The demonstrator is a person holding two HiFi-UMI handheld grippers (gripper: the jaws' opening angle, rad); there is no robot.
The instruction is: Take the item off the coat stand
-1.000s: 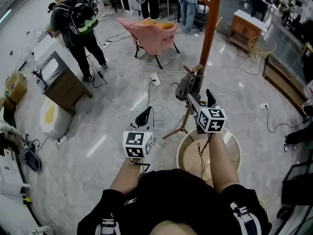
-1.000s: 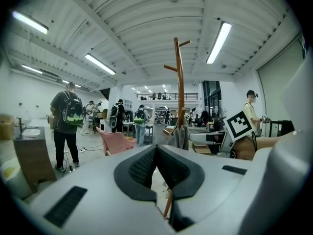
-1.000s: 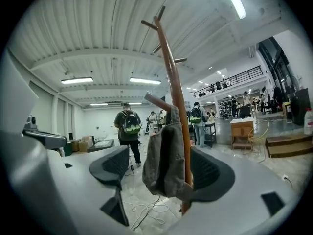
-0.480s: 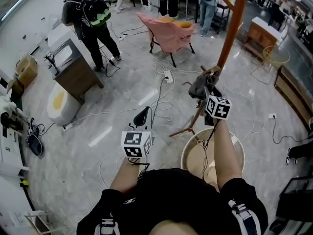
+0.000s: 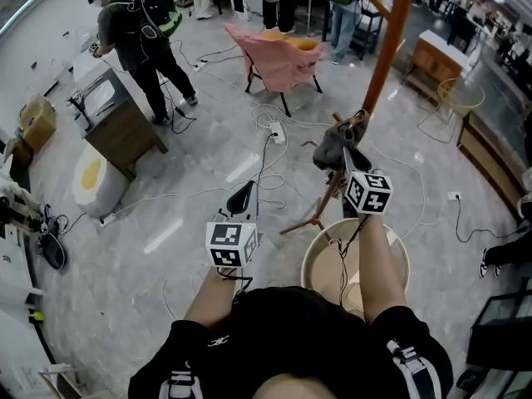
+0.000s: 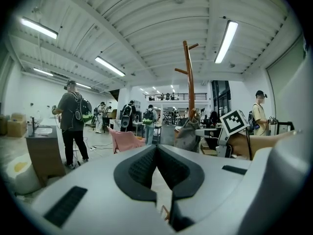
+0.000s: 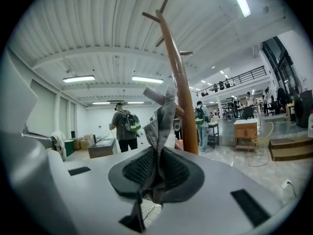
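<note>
1. Right gripper view: right gripper (image 7: 156, 173) jaws closing, pinching a fold of the grey item (image 7: 161, 116), which hangs on the stand (image 7: 178, 77).
2. Left gripper (image 6: 155, 168): jaws together, nothing between them.
3. Risks: the thin pinch may slip. A sideways pull could snag and tip the stand.

The coat stand (image 5: 386, 36) looks like smooth, reddish-brown wood with a slight sheen. The grey item (image 5: 335, 144) hanging on it is soft, matt woven cloth. The floor (image 5: 191, 214) is glossy, marbled stone. The chair (image 5: 278, 56) is covered in matt pink fabric. The round table (image 5: 322, 258) looks like pale, smooth wood.
</note>
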